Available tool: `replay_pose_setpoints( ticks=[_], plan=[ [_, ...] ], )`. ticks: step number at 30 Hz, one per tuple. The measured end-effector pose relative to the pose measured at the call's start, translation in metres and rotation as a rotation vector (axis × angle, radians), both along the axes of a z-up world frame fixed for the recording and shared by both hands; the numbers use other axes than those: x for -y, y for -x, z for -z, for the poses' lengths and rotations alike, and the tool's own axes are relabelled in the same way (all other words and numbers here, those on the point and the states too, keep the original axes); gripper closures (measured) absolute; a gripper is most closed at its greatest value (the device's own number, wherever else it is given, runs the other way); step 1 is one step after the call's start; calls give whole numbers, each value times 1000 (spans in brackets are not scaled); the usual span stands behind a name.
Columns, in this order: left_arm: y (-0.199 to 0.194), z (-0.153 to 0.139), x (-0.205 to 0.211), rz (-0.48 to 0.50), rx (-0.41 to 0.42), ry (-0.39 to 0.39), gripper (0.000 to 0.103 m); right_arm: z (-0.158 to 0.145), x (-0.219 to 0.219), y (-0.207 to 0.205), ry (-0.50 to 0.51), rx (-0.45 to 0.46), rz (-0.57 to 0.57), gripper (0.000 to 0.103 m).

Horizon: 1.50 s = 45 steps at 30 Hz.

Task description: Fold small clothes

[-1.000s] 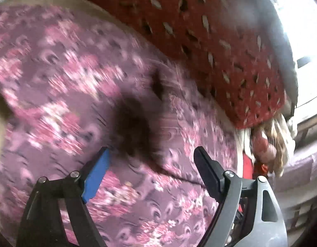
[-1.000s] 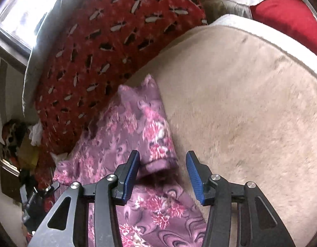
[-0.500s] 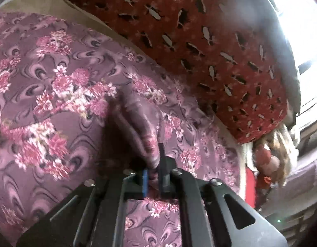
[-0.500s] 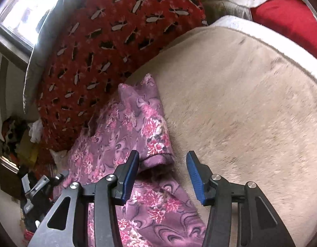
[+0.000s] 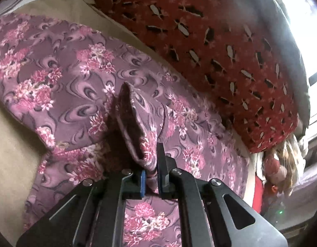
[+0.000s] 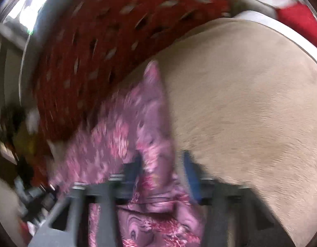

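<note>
The left gripper (image 5: 151,182) has snapped shut on a pinch of the floral garment (image 5: 61,86) — a second ago its jaws stood wide over flat cloth, and now a ridge of fabric rises between them, peaked up from the spread. That looks like a good bite: a corner or edge in hand, ready to be carried over for a fold.

On the other side, the right gripper (image 6: 163,170) is on the move; the view is smeared with motion. Half a second back it hung with jaws apart over the garment's cuff-like end. Now that end of the garment (image 6: 150,111) runs up between the jaws, which are narrower than they were, but there is still a gap on the blue finger's side. Whether they are biting yet, I cannot tell through the blur.

So one side is gripped and the other is closing in, which reads as the start of a two-handed lift.

The garment lies on the beige blanket (image 6: 251,103), its far edge against the red cushion (image 5: 220,47). That cushion crowds the far side, so the fold probably has to come toward the open blanket. At the far right, beyond the cushion, sits a doll (image 5: 280,164) amid clutter, clear of the work.
</note>
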<state>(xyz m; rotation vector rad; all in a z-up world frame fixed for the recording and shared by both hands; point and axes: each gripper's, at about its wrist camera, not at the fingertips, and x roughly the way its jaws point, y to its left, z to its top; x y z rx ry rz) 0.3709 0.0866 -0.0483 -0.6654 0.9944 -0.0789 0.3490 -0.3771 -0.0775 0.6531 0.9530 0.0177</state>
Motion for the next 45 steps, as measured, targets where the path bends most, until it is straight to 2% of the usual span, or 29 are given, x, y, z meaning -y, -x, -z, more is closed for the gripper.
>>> replay_pose_setpoints(
  ticks=[2,4,5,6,7,8,9,10,12,13,14,17,20,22,26,29,31,33,36,40,43,45],
  plan=[
    [-3,-5,-5,-7,-10,-5,95,-10,-5,2,50,39,-5,95],
    [-4,-9,-18,-63,-10,16,87,-20,4,13,38,116,45,98],
    [-2,-9,-26,-91,-11,20,86,-20,11,18,46,123,81,98],
    [1,-9,-32,-114,-12,23,85,-15,15,18,54,100,92,98],
    [2,-9,-37,-127,-8,36,85,-4,18,16,74,31,89,99],
    [2,-7,-37,-122,-8,40,85,4,18,15,89,-22,77,102],
    [0,-4,-36,-110,-17,36,85,4,17,17,98,-22,78,100],
    [-3,0,-30,-92,-35,14,85,-5,14,21,137,-10,101,91],
    [-7,8,-22,-65,-83,-39,85,-27,4,28,191,54,147,91],
    [-11,16,-17,-49,-113,-60,85,-35,-2,29,187,94,141,91],
    [-11,18,-16,-50,-118,-62,85,-42,-10,27,186,117,122,91],
    [-10,18,-21,-60,-113,-15,85,-52,-58,13,184,145,-39,86],
    [-9,16,-34,-82,-108,40,85,-45,-117,-8,169,135,-210,85],
    [-8,14,-42,-96,-108,41,85,-37,-157,-21,152,128,-296,85],
    [-5,7,-59,-123,-96,42,83,-28,-222,-49,102,127,-394,85],
    [-3,3,-69,-144,-90,33,81,-18,-254,-63,109,121,-437,85],
    [-2,1,-75,-171,-89,17,66,-3,-268,-59,167,118,-448,83],
    [0,-3,-86,-215,-88,18,59,0,-272,-46,219,196,-441,83],
    [10,-5,-115,-301,-105,17,53,-2,-271,-43,212,200,-438,83],
    [17,-1,-176,-383,-165,16,53,1,-268,-47,176,206,-433,83],
    [24,7,-232,-474,-200,60,53,1,-269,-52,164,212,-430,83],
    [34,14,-275,-554,-211,123,53,2,-271,-53,168,211,-430,83]
  ],
)
